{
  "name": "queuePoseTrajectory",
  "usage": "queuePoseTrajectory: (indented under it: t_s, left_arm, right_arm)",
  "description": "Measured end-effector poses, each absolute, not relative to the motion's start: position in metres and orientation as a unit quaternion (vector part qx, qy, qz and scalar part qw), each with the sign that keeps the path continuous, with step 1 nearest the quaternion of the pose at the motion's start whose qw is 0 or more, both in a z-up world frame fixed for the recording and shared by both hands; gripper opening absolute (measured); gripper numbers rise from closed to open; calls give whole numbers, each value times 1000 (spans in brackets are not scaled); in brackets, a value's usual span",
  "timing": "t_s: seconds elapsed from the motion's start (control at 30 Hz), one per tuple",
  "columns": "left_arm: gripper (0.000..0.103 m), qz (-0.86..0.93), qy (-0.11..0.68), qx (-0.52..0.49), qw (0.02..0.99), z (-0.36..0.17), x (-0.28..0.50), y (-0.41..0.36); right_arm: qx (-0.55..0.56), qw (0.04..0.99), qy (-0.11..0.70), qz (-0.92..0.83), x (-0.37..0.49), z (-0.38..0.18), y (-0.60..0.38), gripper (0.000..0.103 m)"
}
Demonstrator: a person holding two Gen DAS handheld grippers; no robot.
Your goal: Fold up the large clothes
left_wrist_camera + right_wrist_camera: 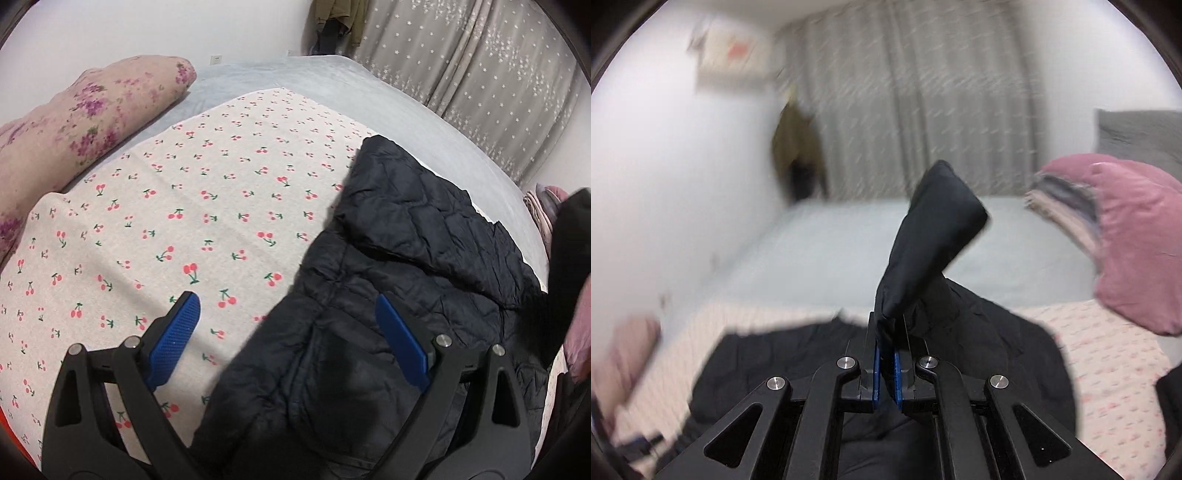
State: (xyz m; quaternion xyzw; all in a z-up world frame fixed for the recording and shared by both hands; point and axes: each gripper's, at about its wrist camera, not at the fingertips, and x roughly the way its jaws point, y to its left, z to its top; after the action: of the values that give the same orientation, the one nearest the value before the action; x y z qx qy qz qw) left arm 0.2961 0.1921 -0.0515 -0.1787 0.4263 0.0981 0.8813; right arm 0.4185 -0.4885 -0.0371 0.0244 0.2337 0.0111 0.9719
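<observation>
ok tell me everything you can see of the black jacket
The black jacket is a quilted, slightly shiny puffer, crumpled and partly folded on the cherry-print sheet covering the bed. One end of it, seemingly a sleeve, is lifted and pinched in the shut right claw. The open left claw hovers over its near edge, not gripping it.

the bed (424,107) wears a pale grey sheet. a cream cloth printed with red cherries (192,206) is spread flat over its near part. on that cloth lies a black quilted jacket (388,295), toward the right. a rolled floral quilt (88,125) rests along the left edge, and a pink pillow (1137,243) sits at the right.
</observation>
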Motion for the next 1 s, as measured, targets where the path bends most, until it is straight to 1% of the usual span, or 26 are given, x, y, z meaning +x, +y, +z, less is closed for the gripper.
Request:
queuePoseTrajectory:
  t_s: [0.1, 0.13, 0.2, 0.27, 0.37, 0.43, 0.47, 0.5, 0.53, 0.57, 0.63, 0.67, 0.77, 0.87, 0.93, 1.0]
  left_arm:
    - [95, 96, 428, -186, 879, -53, 297, 196]
    - [95, 95, 428, -188, 879, -53, 297, 197]
    - [95, 92, 428, -192, 878, -53, 297, 199]
    - [95, 91, 428, -194, 878, -53, 298, 200]
    - [95, 90, 430, -193, 877, -54, 299, 200]
    - [95, 89, 431, -193, 877, -54, 299, 200]
    - [95, 89, 431, -193, 877, -54, 299, 200]
    - [95, 87, 432, -192, 877, -54, 299, 199]
    - [95, 86, 432, -190, 877, -54, 300, 198]
    - [95, 86, 433, -188, 877, -54, 300, 196]
    - [95, 84, 436, -180, 878, -56, 301, 192]
    - [95, 82, 439, -175, 877, -57, 302, 189]
    - [95, 79, 449, -163, 875, -63, 305, 182]
    - [95, 72, 455, -157, 874, -66, 307, 177]
    - [95, 70, 455, -152, 875, -66, 306, 174]
    - [95, 69, 453, -146, 877, -65, 306, 171]
  right_arm:
    - [-13, 960, 278, 22, 439, -89, -444, 5]
    - [-19, 958, 286, 24, 445, -100, -444, 5]
    - [-26, 951, 307, 31, 454, -121, -434, 9]
    - [-35, 942, 331, 35, 459, -141, -424, 10]
    - [-46, 930, 360, 47, 467, -158, -419, 16]
    - [-42, 926, 370, 65, 465, -163, -414, 24]
    - [-36, 924, 370, 84, 461, -161, -413, 34]
    - [-28, 924, 369, 100, 456, -157, -415, 54]
    - [-17, 923, 367, 117, 454, -154, -416, 67]
    - [-5, 923, 360, 135, 451, -149, -418, 82]
    - [7, 929, 342, 140, 449, -145, -422, 82]
    - [8, 930, 347, 122, 452, -148, -423, 82]
    - [10, 922, 376, 90, 466, -161, -425, 82]
    - [-33, 909, 411, 66, 470, -185, -418, 82]
    - [-58, 914, 398, 53, 459, -182, -410, 82]
    - [-57, 922, 379, 48, 442, -171, -411, 82]
